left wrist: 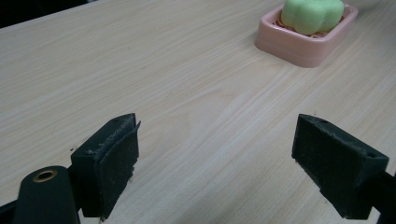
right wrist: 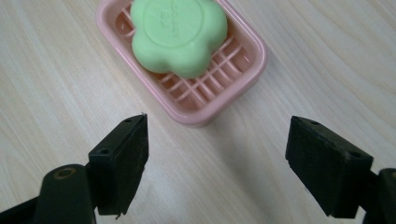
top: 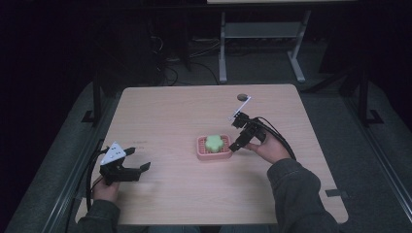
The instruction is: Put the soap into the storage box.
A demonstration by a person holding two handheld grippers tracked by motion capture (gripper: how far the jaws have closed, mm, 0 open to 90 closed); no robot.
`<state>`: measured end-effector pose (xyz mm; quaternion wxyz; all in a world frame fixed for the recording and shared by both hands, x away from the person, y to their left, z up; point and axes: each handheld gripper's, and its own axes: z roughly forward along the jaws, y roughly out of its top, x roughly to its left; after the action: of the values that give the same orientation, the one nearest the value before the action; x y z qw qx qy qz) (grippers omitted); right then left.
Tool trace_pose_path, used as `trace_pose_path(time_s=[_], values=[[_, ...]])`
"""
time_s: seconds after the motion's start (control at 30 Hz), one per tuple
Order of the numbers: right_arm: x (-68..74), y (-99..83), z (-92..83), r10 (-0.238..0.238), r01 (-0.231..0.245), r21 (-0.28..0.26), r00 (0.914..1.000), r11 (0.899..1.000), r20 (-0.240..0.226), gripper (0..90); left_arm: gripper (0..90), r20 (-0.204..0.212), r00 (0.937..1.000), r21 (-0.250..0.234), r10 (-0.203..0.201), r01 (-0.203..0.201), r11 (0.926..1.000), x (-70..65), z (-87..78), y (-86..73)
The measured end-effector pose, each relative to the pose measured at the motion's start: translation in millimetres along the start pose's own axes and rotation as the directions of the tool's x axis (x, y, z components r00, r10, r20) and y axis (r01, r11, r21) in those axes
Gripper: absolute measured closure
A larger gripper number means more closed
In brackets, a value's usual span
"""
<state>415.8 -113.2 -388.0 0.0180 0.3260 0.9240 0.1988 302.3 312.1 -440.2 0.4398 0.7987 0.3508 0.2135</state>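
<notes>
From above, a pink soap dish (top: 214, 148) holding a green flower-shaped soap (top: 214, 141) sits mid-table; your right gripper (top: 239, 144) is just beside its right end, your left gripper (top: 137, 167) well apart.

Left gripper view: jaws spread, dish (left wrist: 303, 44) far ahead-right, cropped at the top.

Right gripper view: jaws spread, empty, the dish (right wrist: 219, 100) corner straight ahead, its far end cut off.

Right gripper (top: 236, 144) (jaws apart) beside pink dish (top: 214, 154) holding green soap (top: 213, 142).

The green soap (right wrist: 177, 35) bears embossed lettering on top, too faint to read.
</notes>
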Motion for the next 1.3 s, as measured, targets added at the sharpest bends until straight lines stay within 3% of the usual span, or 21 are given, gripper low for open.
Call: trace_pose_path(time_s=[1.3], values=[[-9.9, -56.2, -7.3, 0.075, -0.075, -0.016, 0.9971, 0.997, -0.013, 21.3, 14.4, 0.002, 0.9999, 0.014, 0.01, -0.01, 0.9999, -0.6, 0.2, -0.2]])
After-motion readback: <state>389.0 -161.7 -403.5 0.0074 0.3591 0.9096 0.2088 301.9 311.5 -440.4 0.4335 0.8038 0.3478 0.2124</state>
